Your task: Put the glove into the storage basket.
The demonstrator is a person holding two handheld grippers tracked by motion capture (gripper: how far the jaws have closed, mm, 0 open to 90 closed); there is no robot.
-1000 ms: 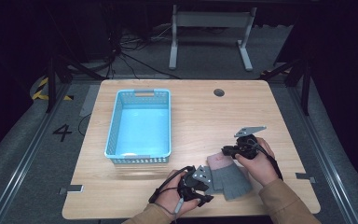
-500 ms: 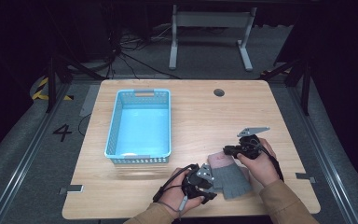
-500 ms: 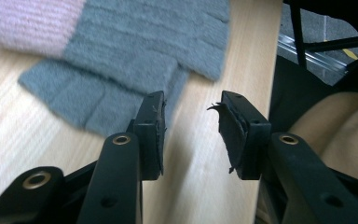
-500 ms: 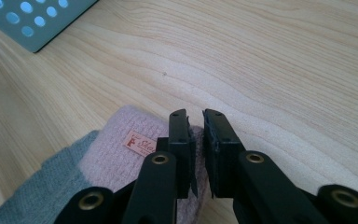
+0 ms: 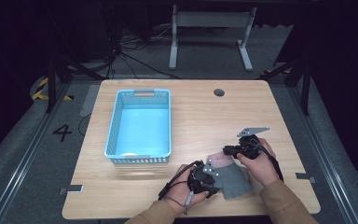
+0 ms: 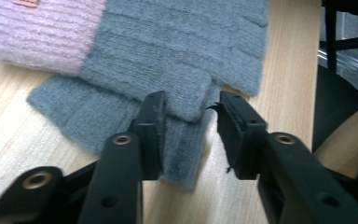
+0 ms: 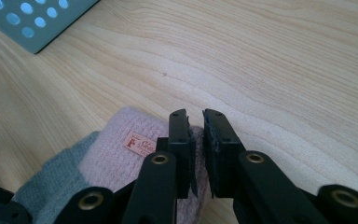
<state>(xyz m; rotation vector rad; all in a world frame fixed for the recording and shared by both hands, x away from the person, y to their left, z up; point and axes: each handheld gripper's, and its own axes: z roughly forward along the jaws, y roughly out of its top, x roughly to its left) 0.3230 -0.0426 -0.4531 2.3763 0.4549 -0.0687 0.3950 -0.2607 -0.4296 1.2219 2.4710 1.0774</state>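
Left tool [image 6: 189, 114] has just been closing; its jaws stand partly apart, astride the thumb of a grey knitted glove [image 6: 168, 56] with a pink cuff, pads not yet pressing. Right tool [image 7: 196, 135] is narrow, its jaws nipping the pink cuff edge beside a small orange label [image 7: 139, 143]. In the high view the glove [image 5: 233, 179] lies flat on the desk between left tool [image 5: 210, 179] and right tool [image 5: 228, 150], close to the near edge. Desk [image 5: 205, 116] is pale wood-grain, with a round dark grommet [image 5: 219, 92] far beyond the right tool. Beyond the left tool stands a light blue perforated basket [image 5: 140, 122]. Surrounding floor is dark grey, marked with a painted numeral 4 [image 5: 62, 132]; cables and a grey metal frame [image 5: 209, 35] lie past the desk.
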